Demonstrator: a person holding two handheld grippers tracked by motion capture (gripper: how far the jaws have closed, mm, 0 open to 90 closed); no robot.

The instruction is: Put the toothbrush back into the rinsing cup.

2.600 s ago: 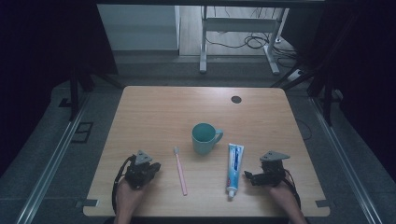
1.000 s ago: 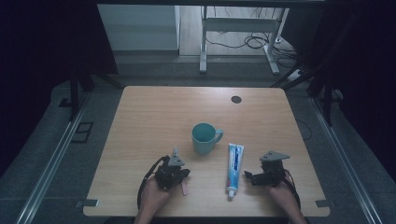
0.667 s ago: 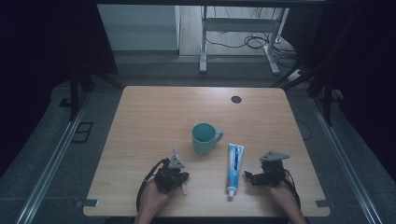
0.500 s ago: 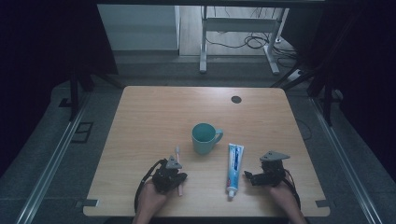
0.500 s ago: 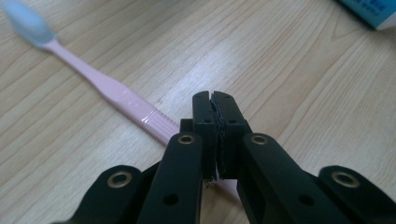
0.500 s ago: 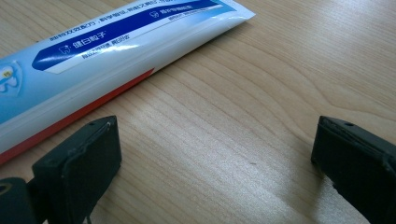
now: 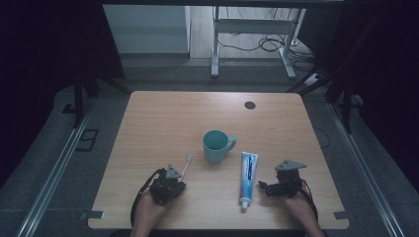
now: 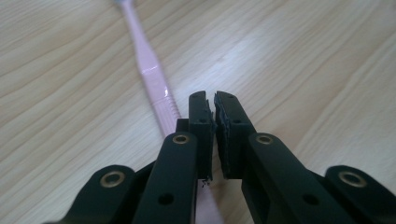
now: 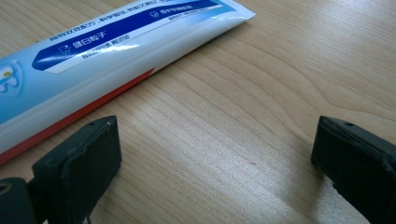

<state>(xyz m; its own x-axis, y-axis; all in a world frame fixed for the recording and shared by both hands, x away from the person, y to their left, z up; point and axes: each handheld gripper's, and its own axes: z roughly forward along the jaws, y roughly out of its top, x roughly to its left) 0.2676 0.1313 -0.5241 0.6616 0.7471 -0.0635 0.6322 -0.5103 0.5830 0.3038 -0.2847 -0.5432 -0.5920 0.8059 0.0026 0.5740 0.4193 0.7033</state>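
A pink toothbrush (image 7: 187, 162) lies slanted on the wooden table (image 7: 168, 118), left of a teal mug (image 7: 216, 146). My left gripper (image 7: 174, 178) sits over its handle end. In the left gripper view the jaws stand shut with a hairline gap (image 8: 213, 122), and the toothbrush (image 8: 152, 74) runs under the left jaw. I cannot tell whether it is pinched lower down. A blue-and-white toothpaste tube (image 7: 248, 177) lies right of the mug. My right gripper (image 7: 264, 187) rests open beside the tube's cap end, with bare table between its jaws (image 9: 212, 154) and the tube (image 9: 112, 42) just outside them.
A dark round hole (image 7: 250, 105) sits near the table's far right edge. Beyond the table are a dark floor, desk legs and cables (image 7: 257, 44). The table's front edge lies just under both hands.
My left gripper moved right to the toothbrush, then shifted slightly left. The toothbrush's near end swung left with it, so it now slants. The right gripper, tube and mug stayed put.
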